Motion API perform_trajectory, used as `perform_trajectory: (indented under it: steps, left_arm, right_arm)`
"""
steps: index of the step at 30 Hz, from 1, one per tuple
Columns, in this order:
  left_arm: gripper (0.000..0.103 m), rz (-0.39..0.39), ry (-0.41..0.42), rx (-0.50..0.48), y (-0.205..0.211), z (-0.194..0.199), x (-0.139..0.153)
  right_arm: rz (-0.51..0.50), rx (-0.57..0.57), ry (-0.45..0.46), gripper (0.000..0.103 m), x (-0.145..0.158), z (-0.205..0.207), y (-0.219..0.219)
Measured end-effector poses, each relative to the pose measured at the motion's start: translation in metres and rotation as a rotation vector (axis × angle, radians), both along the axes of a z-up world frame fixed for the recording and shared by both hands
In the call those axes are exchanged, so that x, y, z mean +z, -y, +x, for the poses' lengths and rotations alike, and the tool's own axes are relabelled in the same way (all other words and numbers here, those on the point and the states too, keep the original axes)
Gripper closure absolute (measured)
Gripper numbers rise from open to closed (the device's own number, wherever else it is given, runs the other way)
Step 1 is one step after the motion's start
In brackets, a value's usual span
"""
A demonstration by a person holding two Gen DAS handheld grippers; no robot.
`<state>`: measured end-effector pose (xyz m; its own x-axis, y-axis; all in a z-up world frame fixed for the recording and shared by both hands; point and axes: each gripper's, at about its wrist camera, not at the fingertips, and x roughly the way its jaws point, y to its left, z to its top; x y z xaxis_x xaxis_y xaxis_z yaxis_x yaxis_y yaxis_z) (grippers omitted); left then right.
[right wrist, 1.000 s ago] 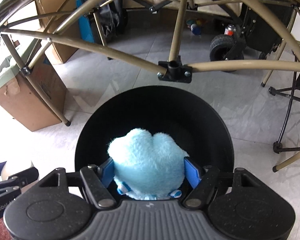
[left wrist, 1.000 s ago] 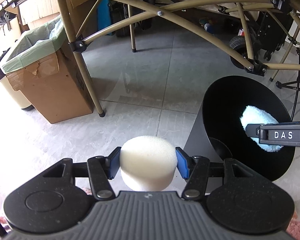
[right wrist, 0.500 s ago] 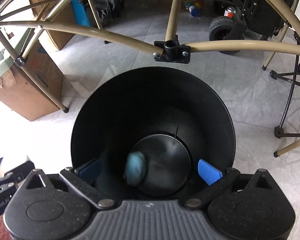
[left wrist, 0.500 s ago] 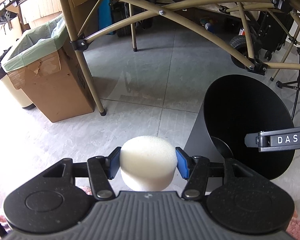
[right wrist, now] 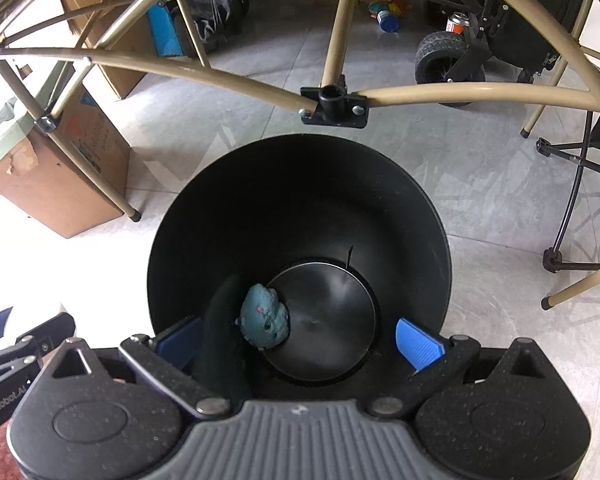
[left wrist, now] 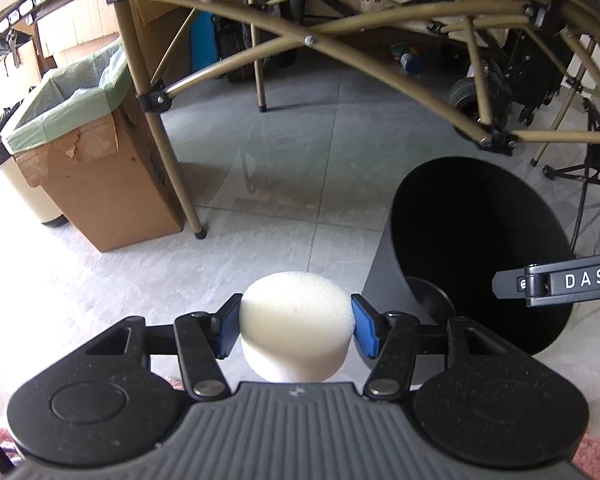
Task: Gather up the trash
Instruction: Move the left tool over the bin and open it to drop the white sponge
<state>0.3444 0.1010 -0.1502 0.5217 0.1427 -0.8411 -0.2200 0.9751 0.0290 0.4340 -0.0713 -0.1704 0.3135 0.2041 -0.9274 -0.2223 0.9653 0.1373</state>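
Two grippers: I hold one in each hand, both pointing steeply down at a grey tiled floor.
Left gripper (left wrist: 295,330): its blue pads are clamped on the two sides of a white foam puck (left wrist: 296,322), which I hold above the floor.
Puck's place: near me, just left of the bin (left wrist: 476,256) and outside it.
Right gripper (right wrist: 298,338): jaws spread wide with nothing between them, hanging over the near rim of the bin's mouth.
Same gripper from my left camera: a dark bar lettered DAS, reaching in from the right over the bin.
Bin: black, round, open-topped, standing on the floor, its walls narrowing to a small round bottom.
Plush (right wrist: 265,317): a small pale blue toy lying inside the bin, on the left edge of the bottom against the wall.
Box (left wrist: 88,160): a brown carton lined with a green bag, far left, well apart from the bin.
Frame (right wrist: 334,106): tan metal tubes joined by black brackets, arching across the far side above the bin.
Far background: a wheel, cartons and small clutter on the floor.
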Motion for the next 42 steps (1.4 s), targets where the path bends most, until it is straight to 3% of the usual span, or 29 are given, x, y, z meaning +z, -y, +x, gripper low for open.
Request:
perform_trajectory:
  steps: [10, 20, 32, 42]
  left_arm:
    - [0.046, 0.014, 0.054, -0.037, 0.022, -0.002, 0.015]
    - [0.046, 0.040, 0.079, -0.142, 0.068, 0.006, 0.025]
    - [0.046, 0.007, 0.040, -0.288, 0.130, 0.023, 0.025]
    - [0.046, 0.003, -0.026, -0.304, 0.158, 0.055, 0.012]
  right_arm:
    - [0.025, -0.024, 0.048, 0.000, 0.018, -0.012, 0.029]
    - [0.044, -0.115, 0.082, 0.000, 0.028, -0.023, 0.078]
    - [0.050, -0.284, 0.103, 0.000, 0.028, -0.034, 0.151]
    - [0.050, -0.390, 0.086, 0.000, 0.016, -0.035, 0.192]
